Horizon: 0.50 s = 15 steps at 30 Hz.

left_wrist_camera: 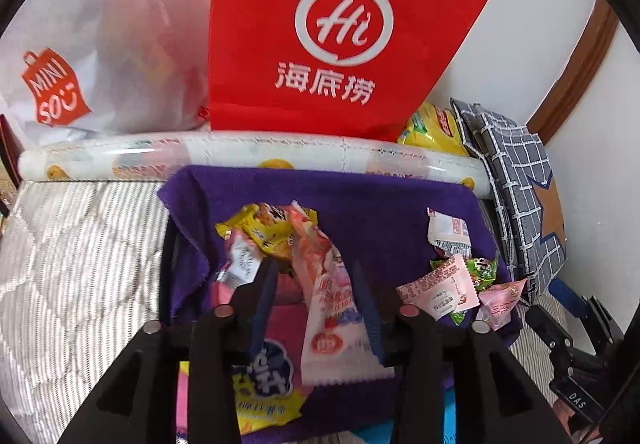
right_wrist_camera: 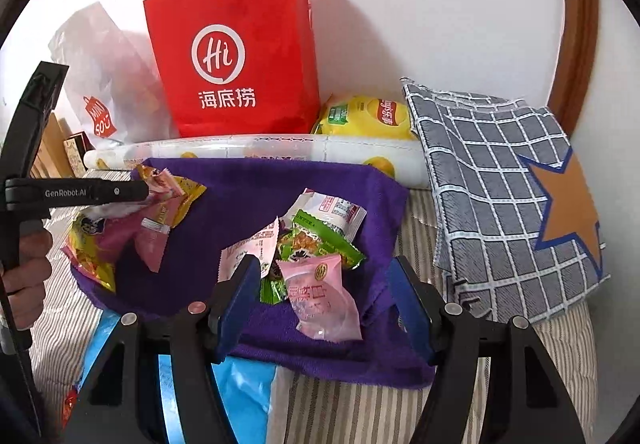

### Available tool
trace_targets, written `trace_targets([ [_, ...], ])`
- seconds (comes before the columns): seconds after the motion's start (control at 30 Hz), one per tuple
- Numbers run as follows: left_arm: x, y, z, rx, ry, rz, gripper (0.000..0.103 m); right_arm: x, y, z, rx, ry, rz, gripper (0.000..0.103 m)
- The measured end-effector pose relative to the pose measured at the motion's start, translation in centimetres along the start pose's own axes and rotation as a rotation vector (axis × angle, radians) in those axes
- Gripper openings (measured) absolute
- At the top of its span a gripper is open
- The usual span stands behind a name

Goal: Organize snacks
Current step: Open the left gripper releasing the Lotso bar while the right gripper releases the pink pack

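Note:
Snack packets lie in two heaps on a purple towel (left_wrist_camera: 380, 212) (right_wrist_camera: 256, 196). My left gripper (left_wrist_camera: 314, 266) is open over the left heap of yellow and pink packets. A long pink-and-white packet (left_wrist_camera: 332, 308) lies between its fingers, and the pads do not visibly press it. In the right wrist view the left gripper (right_wrist_camera: 140, 190) reaches in from the left, a hand holding it. My right gripper (right_wrist_camera: 324, 262) stands open around a round pink packet (right_wrist_camera: 320, 304) without touching it. Behind that lie green packets (right_wrist_camera: 320, 240) and a white one (right_wrist_camera: 340, 210).
A red paper bag (left_wrist_camera: 340, 24) (right_wrist_camera: 236, 56) and a white shopping bag (left_wrist_camera: 100, 56) stand against the wall behind a printed roll (left_wrist_camera: 240, 156). A yellow crisp bag (right_wrist_camera: 368, 116) and a checked cushion (right_wrist_camera: 500, 184) sit to the right. Striped bedding (left_wrist_camera: 72, 244) surrounds the towel.

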State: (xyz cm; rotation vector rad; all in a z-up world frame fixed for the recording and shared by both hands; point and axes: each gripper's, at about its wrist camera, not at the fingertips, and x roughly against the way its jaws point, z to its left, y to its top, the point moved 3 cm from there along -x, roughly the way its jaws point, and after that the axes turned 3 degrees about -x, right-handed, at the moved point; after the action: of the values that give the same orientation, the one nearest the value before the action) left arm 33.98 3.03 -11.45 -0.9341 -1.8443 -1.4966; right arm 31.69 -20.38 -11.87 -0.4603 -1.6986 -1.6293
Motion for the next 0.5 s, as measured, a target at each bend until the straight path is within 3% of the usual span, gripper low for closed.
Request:
trace_targets([
  [0.5, 7.8, -3.8, -0.3, -0.031, -0.035, -0.066, 0.046, 6.8, -3.1, 3.4, -0.036, -0.011, -0.017, 0.066],
])
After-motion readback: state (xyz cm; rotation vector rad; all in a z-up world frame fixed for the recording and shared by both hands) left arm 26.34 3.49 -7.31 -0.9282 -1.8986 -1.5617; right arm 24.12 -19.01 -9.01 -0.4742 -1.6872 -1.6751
